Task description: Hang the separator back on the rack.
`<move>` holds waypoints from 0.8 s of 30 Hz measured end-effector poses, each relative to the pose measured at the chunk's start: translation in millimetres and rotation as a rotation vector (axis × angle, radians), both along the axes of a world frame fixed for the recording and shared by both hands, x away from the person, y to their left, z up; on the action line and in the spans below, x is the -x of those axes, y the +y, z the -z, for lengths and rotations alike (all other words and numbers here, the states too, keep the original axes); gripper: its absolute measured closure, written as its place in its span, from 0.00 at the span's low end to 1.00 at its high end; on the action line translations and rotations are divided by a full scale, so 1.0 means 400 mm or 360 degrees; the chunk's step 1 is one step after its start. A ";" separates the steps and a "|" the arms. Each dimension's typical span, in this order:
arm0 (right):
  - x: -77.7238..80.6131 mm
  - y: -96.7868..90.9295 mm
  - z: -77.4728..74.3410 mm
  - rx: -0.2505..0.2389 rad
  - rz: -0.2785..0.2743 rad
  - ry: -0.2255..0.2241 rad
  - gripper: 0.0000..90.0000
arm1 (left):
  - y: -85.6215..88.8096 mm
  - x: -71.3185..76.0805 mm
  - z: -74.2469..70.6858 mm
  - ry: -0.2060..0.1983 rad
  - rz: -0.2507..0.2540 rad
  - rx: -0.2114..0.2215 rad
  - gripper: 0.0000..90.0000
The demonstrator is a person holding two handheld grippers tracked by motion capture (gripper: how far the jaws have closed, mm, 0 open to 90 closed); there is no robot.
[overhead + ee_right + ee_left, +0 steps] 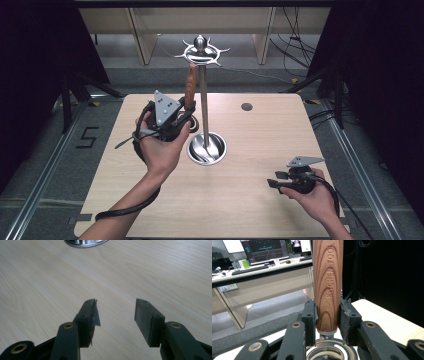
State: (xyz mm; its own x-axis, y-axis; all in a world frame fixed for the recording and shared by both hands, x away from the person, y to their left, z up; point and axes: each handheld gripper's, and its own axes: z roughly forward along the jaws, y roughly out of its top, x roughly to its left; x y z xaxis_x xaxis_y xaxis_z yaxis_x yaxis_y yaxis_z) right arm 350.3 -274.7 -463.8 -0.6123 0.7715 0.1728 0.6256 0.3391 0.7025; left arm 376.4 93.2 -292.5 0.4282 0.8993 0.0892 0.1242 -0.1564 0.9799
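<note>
The landmark here is the metal stand (pixel 202 100), a slim upright pole rising from a round shiny base (pixel 206 148) near the middle of the wooden table (pixel 250 195), with a ring of hooks (pixel 201 51) at its top.

The left gripper (pixel 186 111) is just to the left of the pole, lifted above the table at about the pole's mid height. Its jaws pinch the lower end of a wooden handle (pixel 190 86) that belongs to a kitchen tool. In the left gripper view the two pads (pixel 310 315) press against both sides of the handle (pixel 327 285), which stands upright between them and carries the stamped words "KITCHEN TOOL". The handle rises beside the pole, and its upper end reaches close under the ring of hooks. A metal collar shows below the wood in that view; the working end of the tool is hidden by the gripper and the hand (pixel 161 145).

The right gripper (pixel 271 183) is well to the right of the stand and nearer the person, held low over the table. In the right gripper view its jaws are spread apart with nothing between them, bare tabletop (pixel 50 285) beneath, and the rim of the stand's base (pixel 85 243) lies at the top edge.
</note>
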 end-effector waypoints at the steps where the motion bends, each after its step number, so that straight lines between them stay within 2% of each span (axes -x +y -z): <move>1: 0.000 0.000 0.000 0.0001 -0.0001 0.0001 0.58 | 0.000 0.000 0.000 0.0000 0.0000 0.0000 0.76; 7: 0.000 -0.001 -0.001 0.0005 -0.0003 0.0004 0.58 | -0.004 -0.006 -0.004 0.0000 -0.0002 0.0000 0.76; 8: 0.000 -0.006 -0.008 0.0051 -0.0028 0.0036 0.58 | -0.005 -0.008 -0.006 -0.0002 -0.0005 0.0002 0.76; 9: 0.000 -0.006 -0.008 0.0051 -0.0028 0.0036 0.58 | -0.005 -0.008 -0.006 -0.0002 -0.0005 0.0002 0.76; 10: 0.000 -0.001 0.000 -0.0004 0.0002 -0.0005 0.58 | -0.007 -0.011 -0.009 -0.0001 -0.0006 -0.0002 0.76; 11: 0.000 -0.001 0.000 -0.0004 0.0002 -0.0005 0.58 | -0.007 -0.011 -0.009 -0.0001 -0.0006 -0.0002 0.76; 12: 0.000 -0.001 -0.001 0.0006 -0.0003 0.0004 0.58 | -0.007 -0.012 -0.009 0.0001 -0.0006 -0.0002 0.76; 13: 0.000 -0.007 -0.008 0.0051 -0.0029 0.0035 0.58 | -0.008 -0.014 -0.010 0.0001 -0.0007 0.0000 0.76; 15: 0.000 -0.006 -0.008 0.0050 -0.0027 0.0035 0.58 | -0.010 -0.017 -0.009 0.0003 -0.0009 0.0000 0.76; 18: 0.000 -0.001 0.000 -0.0004 0.0003 -0.0003 0.58 | -0.011 -0.022 -0.008 0.0012 -0.0010 -0.0002 0.76; 19: 0.001 -0.002 -0.003 0.0009 0.0003 0.0020 0.58 | -0.011 -0.024 -0.007 0.0016 -0.0012 -0.0004 0.76; 23: 0.000 -0.005 -0.006 0.0034 -0.0014 0.0032 0.58 | -0.014 -0.030 -0.005 0.0021 -0.0018 -0.0001 0.76; 24: 0.002 0.000 -0.001 -0.0007 0.0012 0.0012 0.58 | -0.014 -0.032 -0.004 0.0024 -0.0017 -0.0004 0.76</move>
State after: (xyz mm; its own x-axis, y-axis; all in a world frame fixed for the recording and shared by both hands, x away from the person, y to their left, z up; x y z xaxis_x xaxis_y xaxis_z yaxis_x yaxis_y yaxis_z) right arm 349.6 -274.8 -463.5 -0.6051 0.7754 0.1809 0.6335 0.3313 0.6992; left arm 389.3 87.5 -290.9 0.4196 0.9037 0.0850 0.1407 -0.1572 0.9775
